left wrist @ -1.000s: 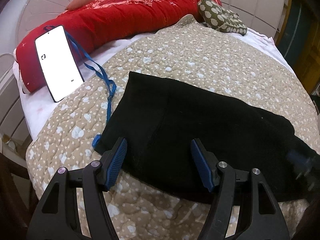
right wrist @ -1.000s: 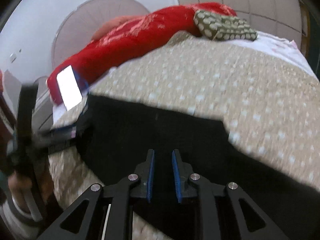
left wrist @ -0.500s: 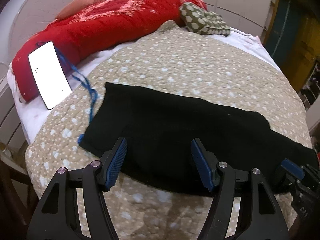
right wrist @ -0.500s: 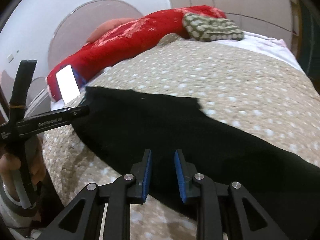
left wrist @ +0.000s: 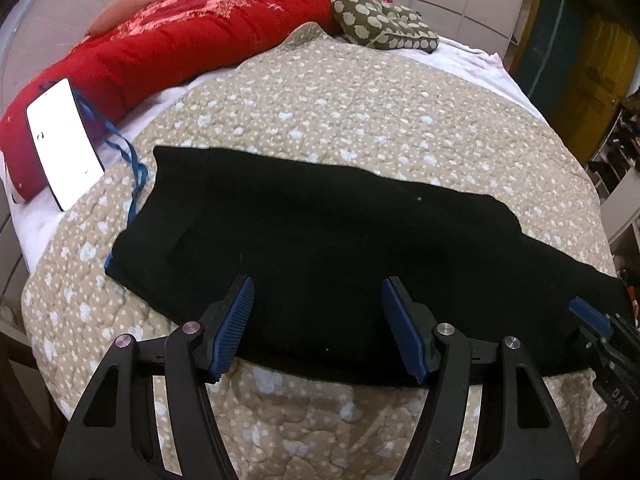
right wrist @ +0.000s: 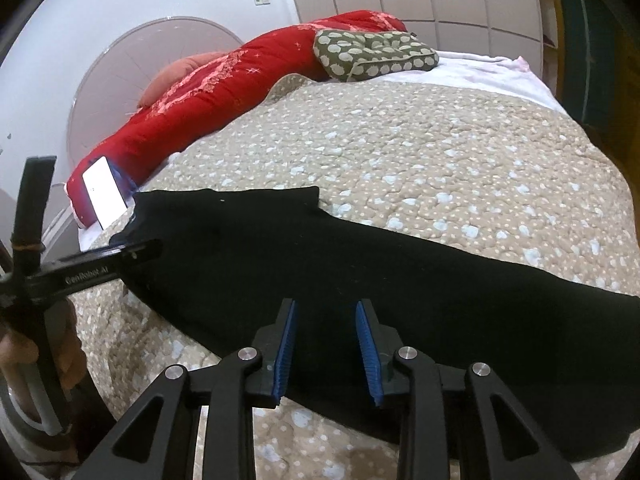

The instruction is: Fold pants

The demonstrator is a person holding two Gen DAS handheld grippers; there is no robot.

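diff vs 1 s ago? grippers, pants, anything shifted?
The right gripper went from nearly shut to jaws apart and still opening, nothing between its pads; it has drawn back toward the near edge of the black pants. The left gripper also drew back, still wide open and empty. Pants lie flat on the quilt as before; phone and red blanket unmoved.

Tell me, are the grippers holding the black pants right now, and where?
Neither holds anything. The left gripper is wide open above the black pants, which lie flat on the quilt. The right gripper is opening, with nothing pinched between its pads.
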